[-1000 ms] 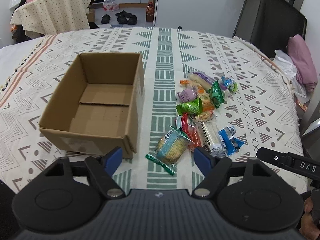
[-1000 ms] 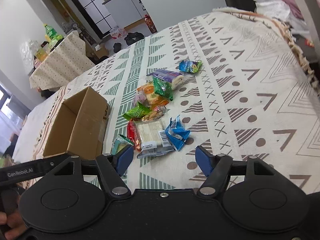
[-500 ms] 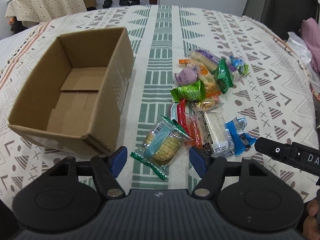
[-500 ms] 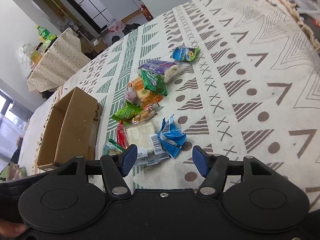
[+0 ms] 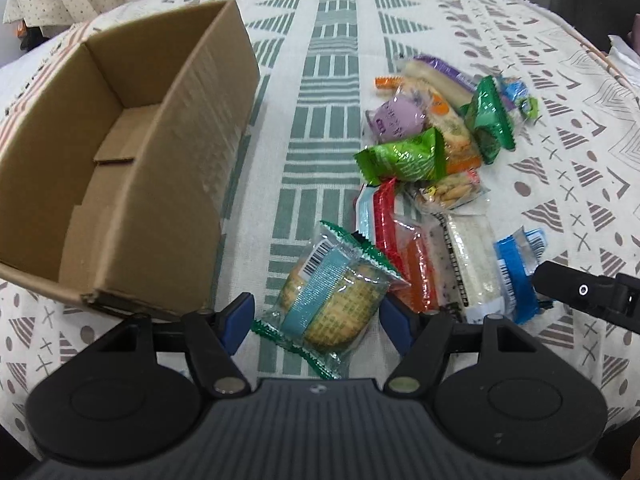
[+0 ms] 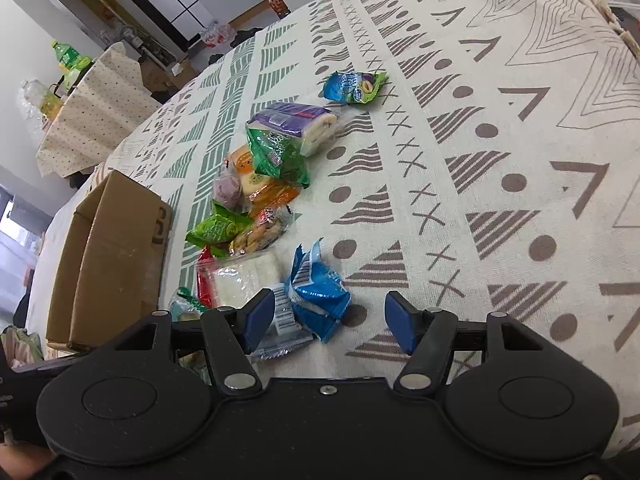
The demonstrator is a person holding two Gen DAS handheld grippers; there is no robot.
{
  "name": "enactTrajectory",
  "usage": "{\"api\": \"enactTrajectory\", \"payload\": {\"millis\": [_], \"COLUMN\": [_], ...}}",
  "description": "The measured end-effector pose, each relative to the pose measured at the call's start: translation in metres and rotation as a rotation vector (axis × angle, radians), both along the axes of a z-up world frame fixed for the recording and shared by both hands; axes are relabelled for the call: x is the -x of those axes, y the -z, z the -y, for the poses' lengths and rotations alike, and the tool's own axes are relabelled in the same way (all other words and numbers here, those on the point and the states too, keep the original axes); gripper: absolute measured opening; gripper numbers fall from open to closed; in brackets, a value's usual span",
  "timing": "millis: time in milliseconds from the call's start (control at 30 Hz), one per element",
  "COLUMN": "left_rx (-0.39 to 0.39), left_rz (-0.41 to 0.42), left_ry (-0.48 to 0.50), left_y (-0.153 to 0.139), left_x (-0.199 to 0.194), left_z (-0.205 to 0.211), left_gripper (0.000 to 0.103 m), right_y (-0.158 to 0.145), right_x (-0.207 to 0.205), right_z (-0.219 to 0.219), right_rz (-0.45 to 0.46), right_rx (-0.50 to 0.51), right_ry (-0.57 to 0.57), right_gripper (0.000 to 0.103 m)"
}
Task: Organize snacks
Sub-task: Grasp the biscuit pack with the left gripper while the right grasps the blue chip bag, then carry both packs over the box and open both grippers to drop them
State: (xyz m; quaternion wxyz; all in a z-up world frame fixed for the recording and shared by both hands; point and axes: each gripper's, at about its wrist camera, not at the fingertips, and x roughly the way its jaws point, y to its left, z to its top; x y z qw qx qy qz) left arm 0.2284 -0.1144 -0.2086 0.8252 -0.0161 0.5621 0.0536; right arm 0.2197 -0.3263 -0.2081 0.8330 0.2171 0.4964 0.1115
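An open, empty cardboard box (image 5: 132, 168) stands on the patterned cloth at the left; it also shows in the right wrist view (image 6: 112, 256). A pile of snack packets (image 5: 432, 160) lies to its right. My left gripper (image 5: 316, 320) is open, its fingers either side of a clear cracker packet with green edges (image 5: 332, 300) lying on the cloth. My right gripper (image 6: 330, 318) is open, low over the cloth, with a blue packet (image 6: 318, 292) between its fingers. A blue-green packet (image 6: 354, 86) lies apart at the far end.
The table's patterned cloth (image 6: 500, 160) stretches bare to the right of the snacks. A second table with a dotted cloth and bottles (image 6: 80, 112) stands in the background. The other gripper's black body (image 5: 588, 292) shows at the right of the left wrist view.
Both grippers have moved forward and down towards the snacks. The cracker packet now lies between the left fingers, the blue packet between the right fingers. Both stay open.
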Motion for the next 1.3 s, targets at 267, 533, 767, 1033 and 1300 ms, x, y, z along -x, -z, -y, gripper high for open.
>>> {"api": "enactTrajectory", "payload": {"millis": [267, 533, 767, 1033, 1300], "left_rx": [0.019, 0.085, 0.139, 0.206, 0.25], "left_rz": [-0.008, 0.016, 0.11, 0.184, 0.279], "left_ry": [-0.003, -0.003, 0.007, 0.013, -0.029], "left_y": [0.011, 0.005, -0.021, -0.05, -0.082], "left_x": [-0.007, -0.006, 0.003, 0.014, 0.025], "left_z": [-0.006, -0.01, -0.013, -0.027, -0.052], "left_gripper": [0.069, 0.048, 0.048, 0.048, 0.048], "right_y": [0.009, 0.011, 0.004, -0.022, -0.063], "right_x": [-0.01, -0.013, -0.006, 0.008, 0.021], "right_z": [-0.007, -0.017, -0.018, -0.012, -0.034], "right_rz": [-0.011, 0.004, 0.03, 0.098, 0.183], "right_rx": [0.02, 0.088, 0.071, 0.056, 0.049], "right_ry": [-0.032, -0.055, -0.063, -0.008, 0.007], "right_gripper": [0.062, 0.052, 0.035, 0.034, 0.034]}}
